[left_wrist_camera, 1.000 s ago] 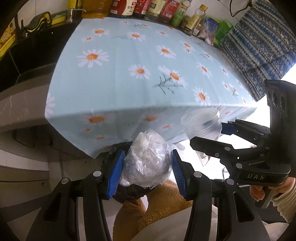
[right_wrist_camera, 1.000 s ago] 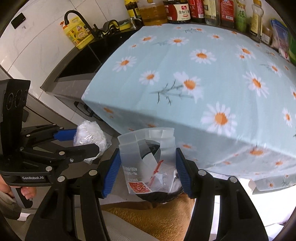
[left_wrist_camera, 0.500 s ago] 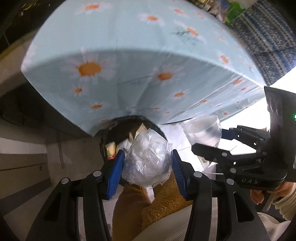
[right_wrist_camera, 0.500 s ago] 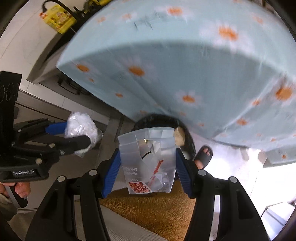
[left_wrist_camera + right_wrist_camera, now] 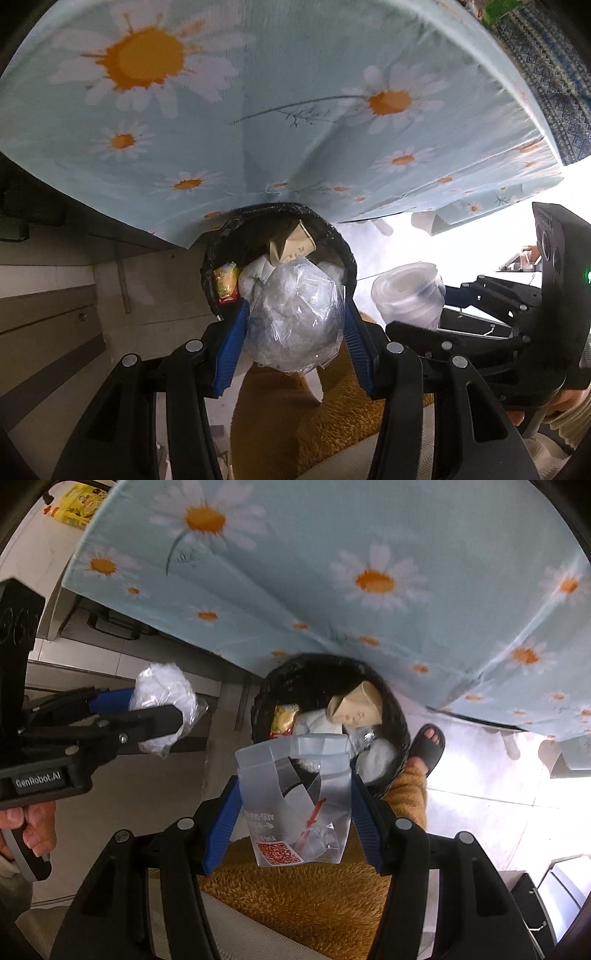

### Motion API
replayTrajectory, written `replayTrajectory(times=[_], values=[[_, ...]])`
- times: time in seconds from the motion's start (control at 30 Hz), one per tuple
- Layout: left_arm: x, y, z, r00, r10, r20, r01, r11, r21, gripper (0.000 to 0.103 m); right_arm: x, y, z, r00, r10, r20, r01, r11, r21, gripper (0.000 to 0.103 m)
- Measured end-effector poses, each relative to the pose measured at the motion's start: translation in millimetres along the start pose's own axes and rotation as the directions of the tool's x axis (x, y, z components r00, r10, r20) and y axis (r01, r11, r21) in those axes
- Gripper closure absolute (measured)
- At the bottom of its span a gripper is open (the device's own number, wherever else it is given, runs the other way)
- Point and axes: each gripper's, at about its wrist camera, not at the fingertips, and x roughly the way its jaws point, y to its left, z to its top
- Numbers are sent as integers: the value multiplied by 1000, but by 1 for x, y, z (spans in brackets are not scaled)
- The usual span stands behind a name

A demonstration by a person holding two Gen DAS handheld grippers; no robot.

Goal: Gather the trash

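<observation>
The left gripper [image 5: 293, 328] is clamped on a crumpled ball of clear plastic wrap [image 5: 293, 321], its blue-padded fingers [image 5: 231, 350] pressing the wad from both sides. The wad hangs over the near rim of a round bin lined with a black plastic bag [image 5: 214, 251], which stands on the floor partly under the hanging edge of the light-blue daisy-print tablecloth [image 5: 280, 110] that covers the bench. Inside the bin lie a folded brown paper carton [image 5: 291, 247], a yellow snack wrapper [image 5: 225, 282] and white crumpled tissue [image 5: 255, 277].

The right gripper [image 5: 295, 805] is closed on a translucent plastic cup with a red QR-code label [image 5: 291, 797], squeezed flat between its blue pads; the cup is held just above the bin's near edge [image 5: 258, 705]. Seen from the right wrist, the left gripper [image 5: 159, 712] with its plastic wad [image 5: 162, 698] sits off to the left of the bin. A foot in a dark slipper [image 5: 428, 746] rests on the floor beside the bin, with a mustard fleece trouser leg [image 5: 410, 794] above it.
</observation>
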Motion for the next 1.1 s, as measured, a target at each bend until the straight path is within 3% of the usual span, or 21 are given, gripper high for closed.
replayTrajectory(times=[0.17, 0.27, 0.33, 0.93, 1.1], values=[[3, 3, 4, 1000, 3, -6, -3, 1000, -12, 53, 8, -1, -4, 1000, 18, -13, -18, 1000, 17, 44], [6, -1, 6, 999, 18, -26, -18, 1000, 7, 45, 10, -6, -3, 1000, 17, -14, -17, 999, 40, 28], [2, -1, 7, 1000, 14, -17, -14, 1000, 4, 39, 8, -10, -1, 1000, 25, -14, -24, 998, 55, 28], [-26, 18, -3, 999, -13, 31, 15, 999, -42, 39, -16, 7, -2, 999, -16, 36, 14, 998, 60, 28], [-43, 12, -10, 998, -22, 58, 22, 1000, -7, 39, -39, 17, -5, 996, -43, 82, 38, 997, 66, 28]])
